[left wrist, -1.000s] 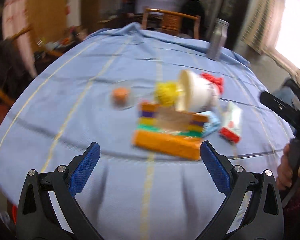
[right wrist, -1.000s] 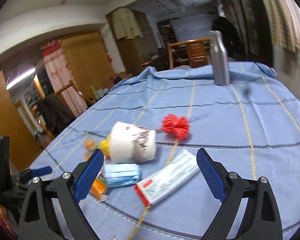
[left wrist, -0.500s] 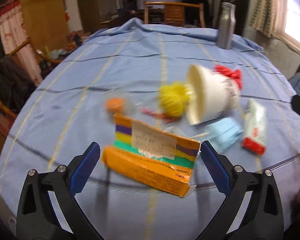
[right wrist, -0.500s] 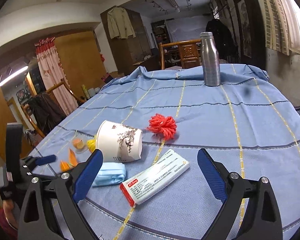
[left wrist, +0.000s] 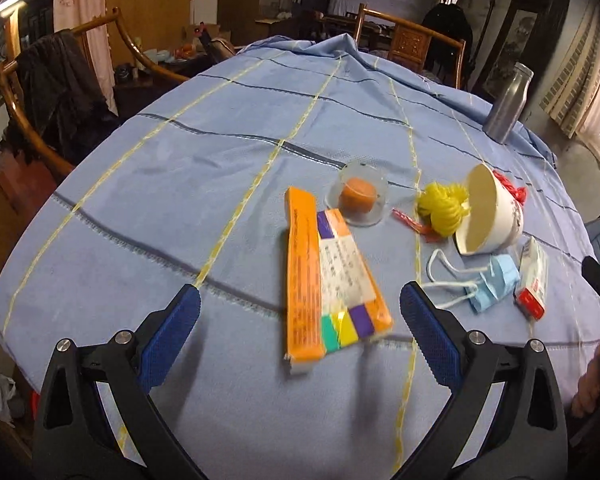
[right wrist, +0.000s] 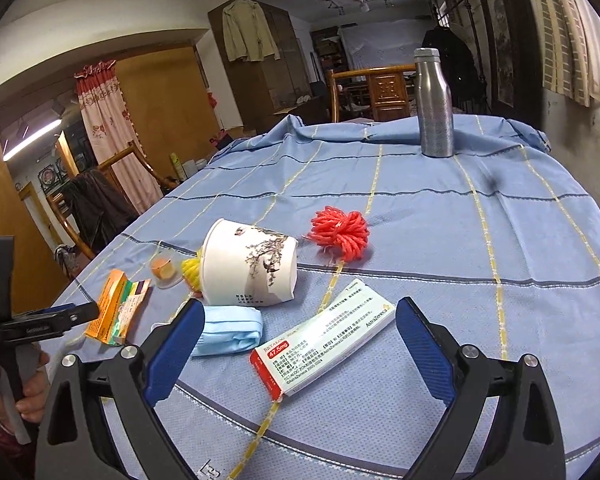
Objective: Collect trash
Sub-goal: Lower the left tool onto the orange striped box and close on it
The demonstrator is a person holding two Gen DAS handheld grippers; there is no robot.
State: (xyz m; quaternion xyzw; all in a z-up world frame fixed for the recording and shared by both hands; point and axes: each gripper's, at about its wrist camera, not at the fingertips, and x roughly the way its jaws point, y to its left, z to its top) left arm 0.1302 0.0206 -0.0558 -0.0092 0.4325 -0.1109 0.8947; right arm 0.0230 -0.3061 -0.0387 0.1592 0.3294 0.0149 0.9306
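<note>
Trash lies on a blue tablecloth (left wrist: pixel 180 168). An orange medicine box (left wrist: pixel 328 276) (right wrist: pixel 116 308) lies flat just beyond my open left gripper (left wrist: pixel 300 338). Behind it are a clear cup with an orange lump (left wrist: pixel 358 199), a yellow yarn ball (left wrist: pixel 444 208), a tipped paper cup (left wrist: pixel 488 212) (right wrist: pixel 248 264), a blue face mask (left wrist: pixel 492 284) (right wrist: pixel 228 330) and a white-and-red pill box (left wrist: pixel 534 280) (right wrist: pixel 324 338). My right gripper (right wrist: pixel 296 348) stands open over the pill box. A red yarn ball (right wrist: pixel 340 236) lies farther back.
A steel bottle (right wrist: pixel 434 104) (left wrist: pixel 508 104) stands at the far edge of the table. Wooden chairs (left wrist: pixel 60 92) ring the table, one draped with dark clothes. A hand (right wrist: pixel 32 384) holds the left gripper at the left edge of the right wrist view.
The left gripper has swung left and closer, so the orange box now lies lengthwise ahead of it. The right gripper has dropped nearer to the pill box. Both stayed open.
</note>
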